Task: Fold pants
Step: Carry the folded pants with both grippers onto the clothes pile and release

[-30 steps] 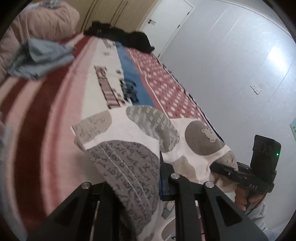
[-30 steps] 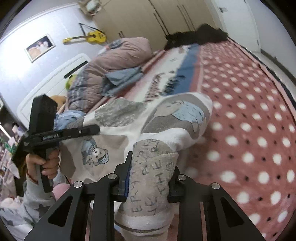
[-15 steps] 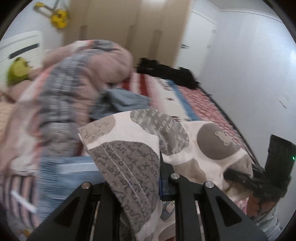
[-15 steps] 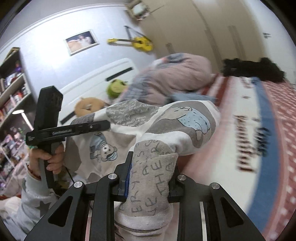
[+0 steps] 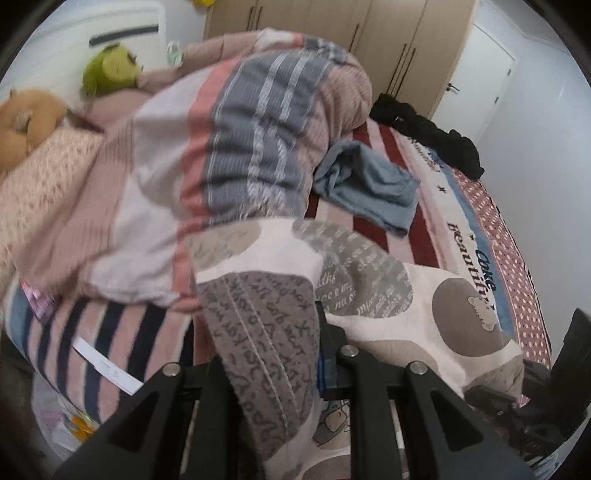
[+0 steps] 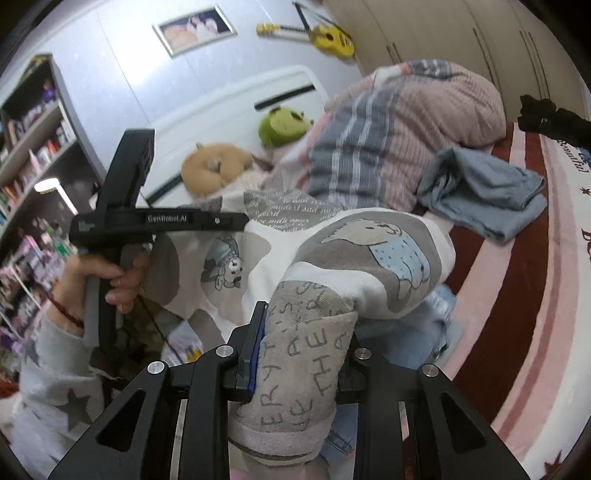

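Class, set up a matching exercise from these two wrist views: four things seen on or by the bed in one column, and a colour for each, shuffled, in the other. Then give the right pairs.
Things:
1. ukulele on the wall
2. frog plush toy
3. crumpled garment beside the rolled quilt
4. heap of clothes at the far end of the bed

Colours:
A. black
B. green
C. yellow
D. grey-blue

Pairs: 1-C, 2-B, 3-D, 4-A
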`<state>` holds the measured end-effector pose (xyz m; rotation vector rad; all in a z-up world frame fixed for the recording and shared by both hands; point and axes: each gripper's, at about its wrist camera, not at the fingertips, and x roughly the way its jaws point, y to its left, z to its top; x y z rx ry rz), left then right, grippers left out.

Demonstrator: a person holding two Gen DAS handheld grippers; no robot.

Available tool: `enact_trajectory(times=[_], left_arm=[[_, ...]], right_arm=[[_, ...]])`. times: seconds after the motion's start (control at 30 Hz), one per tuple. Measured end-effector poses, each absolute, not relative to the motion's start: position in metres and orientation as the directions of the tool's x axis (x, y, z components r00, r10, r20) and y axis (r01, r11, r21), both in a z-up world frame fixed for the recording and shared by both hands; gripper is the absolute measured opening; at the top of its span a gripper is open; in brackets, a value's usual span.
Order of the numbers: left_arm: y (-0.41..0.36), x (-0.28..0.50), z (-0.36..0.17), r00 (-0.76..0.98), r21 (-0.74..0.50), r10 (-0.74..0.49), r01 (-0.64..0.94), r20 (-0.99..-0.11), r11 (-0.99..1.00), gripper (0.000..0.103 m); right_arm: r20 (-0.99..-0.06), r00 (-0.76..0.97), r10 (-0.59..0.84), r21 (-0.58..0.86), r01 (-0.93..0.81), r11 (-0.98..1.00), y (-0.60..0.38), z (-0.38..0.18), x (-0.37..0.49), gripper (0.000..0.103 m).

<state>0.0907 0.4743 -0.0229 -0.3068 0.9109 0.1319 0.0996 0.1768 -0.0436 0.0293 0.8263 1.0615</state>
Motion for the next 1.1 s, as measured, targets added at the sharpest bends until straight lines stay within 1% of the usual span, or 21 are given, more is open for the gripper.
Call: enact_trajectory(times=[0.17,0.27,0.37,0.43,0.5,0.57,0.6,0.63,0.67,0.77,0.83,0.9,1.0,1.1], left_arm=[[0.466,0.088,-0.035,0.619,-0.229,-0.036,-0.235,-0.784,0.945,0.014],[0.454,0.09,-0.022,0.657,-0.188,-0.014,-0.195,-0.753,0.963,0.014],[0.456,0.097,-0.018,0.654,-0.2,-0.016,-0.207,-0.756,0.958,0.014],[0.454,0.102,-0.024,0.651,-0.196,-0.017,-0.204,-0.759,0.959,0.015],[0.454,0.107,-0.033,0.627,-0.175,-0.001,-0.217,-0.779,0.96,0.019],[0.459,0.108,-0.041,0.601,-0.166,0.012,-0.24,-0.799,0.956,0.03],[0.463,0.107,-0.044,0.593,-0.171,0.015,-0.256,-0.805,0.951,0.033],[0.466,0.104,-0.044,0.594,-0.178,0.015,-0.266,-0.804,0.947,0.039],[0.468,0.102,-0.042,0.598,-0.183,0.019,-0.275,-0.802,0.944,0.043],[0.471,0.094,-0.03,0.597,-0.146,0.064,-0.298,-0.8,0.943,0.045],[0.472,0.088,-0.015,0.61,-0.103,0.119,-0.316,-0.784,0.943,0.045],[0.475,0.079,0.005,0.637,-0.097,0.147,-0.331,-0.756,0.939,0.046],[0.471,0.072,0.025,0.67,-0.101,0.154,-0.327,-0.726,0.94,0.046],[0.454,0.072,0.04,0.704,-0.1,0.119,-0.262,-0.7,0.96,0.046]], right_arm=[[-0.619,0.263,0.74,0.362,-0.741,0.566,0.169,-0.069,0.101,0.021],[-0.592,0.292,0.751,0.355,-0.742,0.568,0.16,-0.063,0.098,0.021],[-0.58,0.323,0.748,0.336,-0.742,0.58,0.158,-0.053,0.099,0.021],[-0.593,0.333,0.734,0.32,-0.739,0.593,0.158,-0.053,0.101,0.021],[-0.62,0.313,0.719,0.332,-0.726,0.603,0.16,-0.064,0.107,0.021],[-0.631,0.276,0.725,0.36,-0.723,0.589,0.161,-0.072,0.108,0.022],[-0.63,0.26,0.732,0.368,-0.73,0.576,0.16,-0.076,0.107,0.023],[-0.629,0.252,0.735,0.367,-0.738,0.567,0.16,-0.076,0.106,0.026],[-0.63,0.25,0.735,0.361,-0.744,0.563,0.159,-0.076,0.104,0.027],[-0.637,0.235,0.734,0.358,-0.753,0.552,0.154,-0.072,0.1,0.029],[-0.643,0.24,0.727,0.337,-0.764,0.55,0.147,-0.066,0.097,0.032],[-0.641,0.272,0.718,0.303,-0.769,0.563,0.134,-0.058,0.094,0.035],[-0.614,0.325,0.719,0.28,-0.762,0.584,0.117,-0.043,0.093,0.037],[-0.574,0.366,0.732,0.262,-0.765,0.588,0.11,-0.026,0.093,0.037]])
